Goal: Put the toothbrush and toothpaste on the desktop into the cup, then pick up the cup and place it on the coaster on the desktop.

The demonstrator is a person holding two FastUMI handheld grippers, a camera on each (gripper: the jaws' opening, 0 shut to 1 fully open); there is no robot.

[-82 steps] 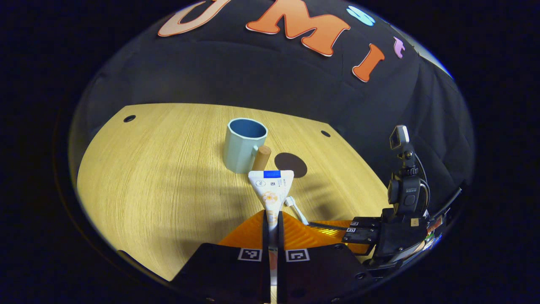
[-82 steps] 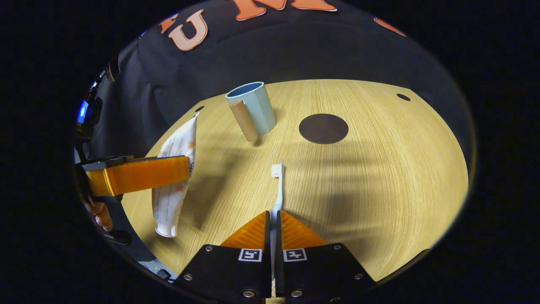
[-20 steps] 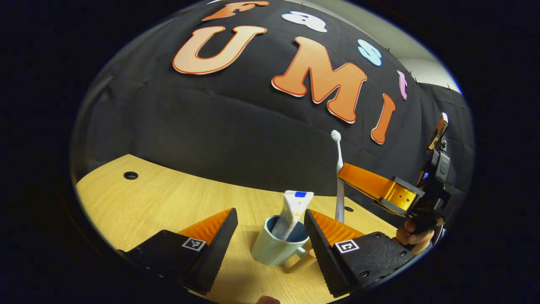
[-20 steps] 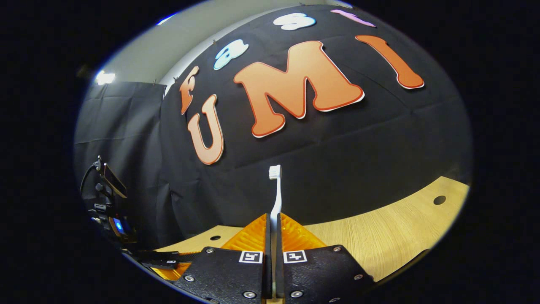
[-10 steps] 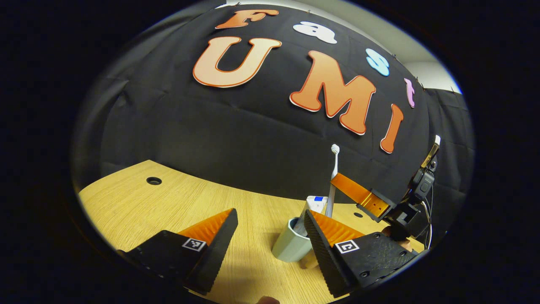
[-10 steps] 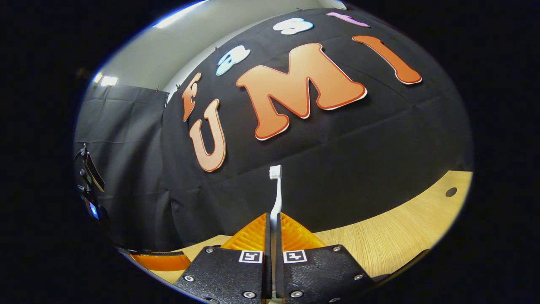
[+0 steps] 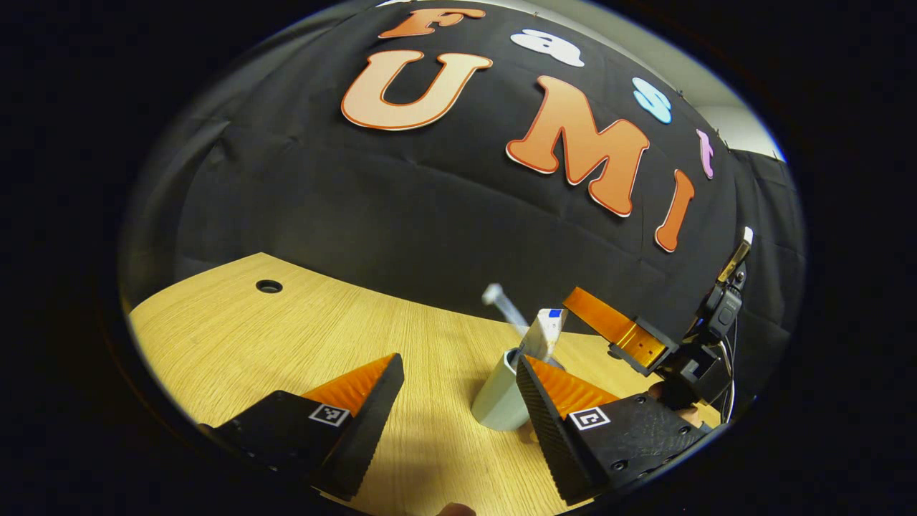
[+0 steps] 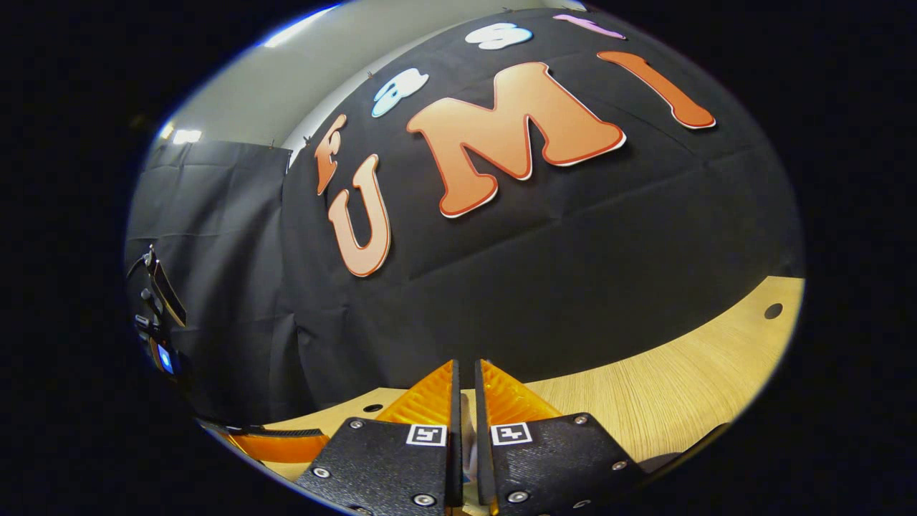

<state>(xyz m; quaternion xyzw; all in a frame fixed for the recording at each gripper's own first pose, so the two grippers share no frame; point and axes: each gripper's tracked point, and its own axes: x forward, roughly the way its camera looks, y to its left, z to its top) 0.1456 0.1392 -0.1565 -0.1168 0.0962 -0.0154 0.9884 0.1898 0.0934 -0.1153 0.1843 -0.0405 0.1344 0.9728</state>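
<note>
The toothbrush (image 7: 501, 307) has dropped from my right hand-held gripper (image 8: 466, 390), now slightly parted and empty, into the cup (image 7: 499, 394) beside the toothpaste (image 7: 546, 331); my left hand-held gripper (image 7: 458, 380) stays spread. Coaster next.

Matt wood-grain desktop (image 7: 236, 337); wrinkled cloth wall (image 7: 358, 201)

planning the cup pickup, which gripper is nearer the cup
Right, probably: the right gripper hangs just above the cup; the left gripper sits farther back, jaws open toward it.
</note>
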